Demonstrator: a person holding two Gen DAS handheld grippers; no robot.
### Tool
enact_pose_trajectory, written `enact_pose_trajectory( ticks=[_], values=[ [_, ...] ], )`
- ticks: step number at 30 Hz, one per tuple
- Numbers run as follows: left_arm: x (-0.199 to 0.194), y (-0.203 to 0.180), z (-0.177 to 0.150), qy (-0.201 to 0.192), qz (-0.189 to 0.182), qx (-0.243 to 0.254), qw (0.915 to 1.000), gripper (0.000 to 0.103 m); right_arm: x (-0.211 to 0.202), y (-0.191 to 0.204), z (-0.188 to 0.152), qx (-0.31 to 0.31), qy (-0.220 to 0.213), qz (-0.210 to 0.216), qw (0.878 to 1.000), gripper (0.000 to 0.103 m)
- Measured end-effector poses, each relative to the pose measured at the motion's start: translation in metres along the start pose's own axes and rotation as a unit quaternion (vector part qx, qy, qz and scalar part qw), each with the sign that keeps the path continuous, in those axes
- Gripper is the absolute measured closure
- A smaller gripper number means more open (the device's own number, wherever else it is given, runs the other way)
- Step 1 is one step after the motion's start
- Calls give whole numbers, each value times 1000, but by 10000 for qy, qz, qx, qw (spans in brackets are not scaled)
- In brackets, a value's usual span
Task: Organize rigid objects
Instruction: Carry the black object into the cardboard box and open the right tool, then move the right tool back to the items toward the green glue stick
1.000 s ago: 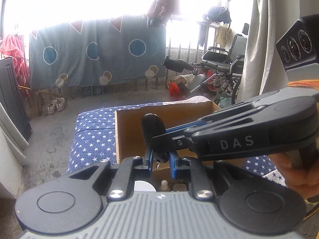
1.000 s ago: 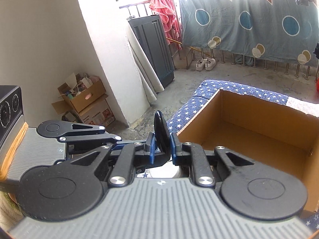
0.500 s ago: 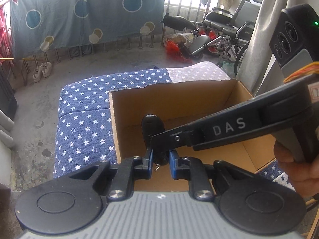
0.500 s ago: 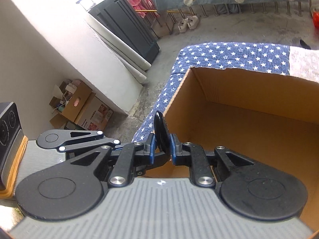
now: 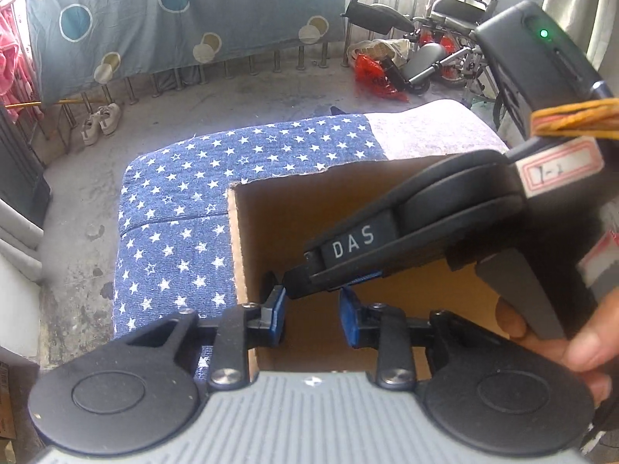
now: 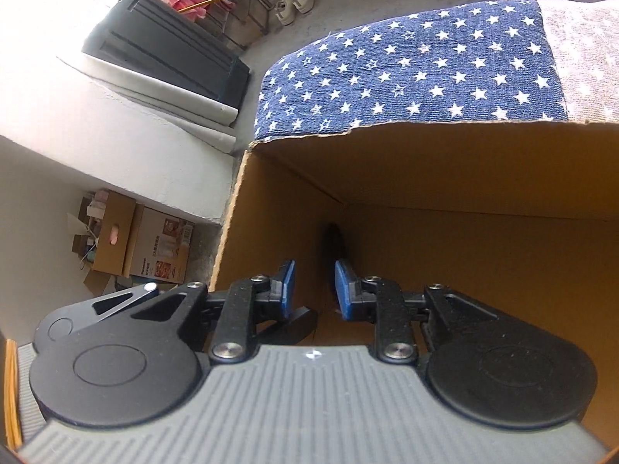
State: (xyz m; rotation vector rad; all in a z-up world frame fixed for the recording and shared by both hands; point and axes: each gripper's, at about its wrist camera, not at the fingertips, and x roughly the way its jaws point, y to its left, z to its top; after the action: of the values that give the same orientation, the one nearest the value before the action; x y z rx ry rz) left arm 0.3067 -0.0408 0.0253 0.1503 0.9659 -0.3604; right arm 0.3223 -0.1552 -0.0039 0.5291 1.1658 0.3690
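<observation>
The left gripper (image 5: 311, 319) has its blue-padded jaws opening, with nothing pressed between them; its tips hang over the near left corner of the open brown cardboard box (image 5: 271, 224). The right gripper (image 6: 314, 288) is likewise opening, and the small black rounded object (image 6: 336, 245) shows just beyond its tips, apart from both pads, low inside the box near the left wall; whether it rests on the bottom cannot be told. In the left wrist view the right gripper reaches in from the right, held by a hand (image 5: 557, 340). The box stands on a blue star-patterned cloth (image 5: 182, 208) covering a low surface. Beyond it a pair of white shoes (image 5: 100, 123) sits on the concrete floor.
</observation>
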Motion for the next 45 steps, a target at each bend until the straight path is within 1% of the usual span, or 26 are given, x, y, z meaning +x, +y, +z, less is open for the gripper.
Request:
enact_pose_trajectory(
  ticks=[4,7,9,11,13,15,18,21,24,26,29,31,33,37,41,45],
  values=[
    [-30,4,-7,-231,-112,-103,9996,71,-19,-4,-11,44,-131,92,9999,77],
    [-63,7,-17,-474,-196,-137,9986,67,-51,-2,-25,-43,-381,149,9992,76],
    [-87,8,-27,-618,-271,-155,9976,66,-85,-6,-41,-73,-601,264,9978,76],
    [-116,10,-43,-752,-323,-173,9965,62,-118,-9,-63,-90,-816,382,9959,75],
    [-138,11,-60,-802,-330,-180,9961,59,-147,-10,-90,-137,-1022,498,9934,75],
    [-158,10,-82,-769,-349,-154,9963,59,-177,-10,-123,-215,-1187,644,9906,74],
    [-173,9,-116,-591,-474,-128,9970,58,-197,-9,-173,-359,-1221,775,9888,69],
    [-168,5,-152,-308,-589,-98,9977,57,-188,-12,-217,-377,-1020,840,9905,64],
    [-151,-3,-182,10,-671,-62,9977,57,-163,-14,-250,-391,-747,814,9931,64],
    [-136,-10,-200,255,-792,-59,9965,60,-144,-13,-262,-437,-626,780,9940,64],
    [-116,-22,-219,429,-909,77,9949,60,-122,-4,-269,-582,-494,704,9946,64],
    [-102,-29,-225,536,-966,167,9937,60,-108,0,-272,-651,-346,740,9945,64],
    [-87,-32,-229,637,-941,147,9934,65,-92,0,-269,-687,-204,751,9946,64],
    [-74,-33,-228,563,-1068,32,9927,66,-74,4,-270,-856,-182,515,9948,64],
    [-72,-34,-225,417,-1083,-7,9932,66,-67,4,-270,-935,-237,456,9943,63],
    [-70,-37,-223,295,-1099,-13,9935,66,-63,0,-268,-821,-251,585,9946,64]
  ],
)
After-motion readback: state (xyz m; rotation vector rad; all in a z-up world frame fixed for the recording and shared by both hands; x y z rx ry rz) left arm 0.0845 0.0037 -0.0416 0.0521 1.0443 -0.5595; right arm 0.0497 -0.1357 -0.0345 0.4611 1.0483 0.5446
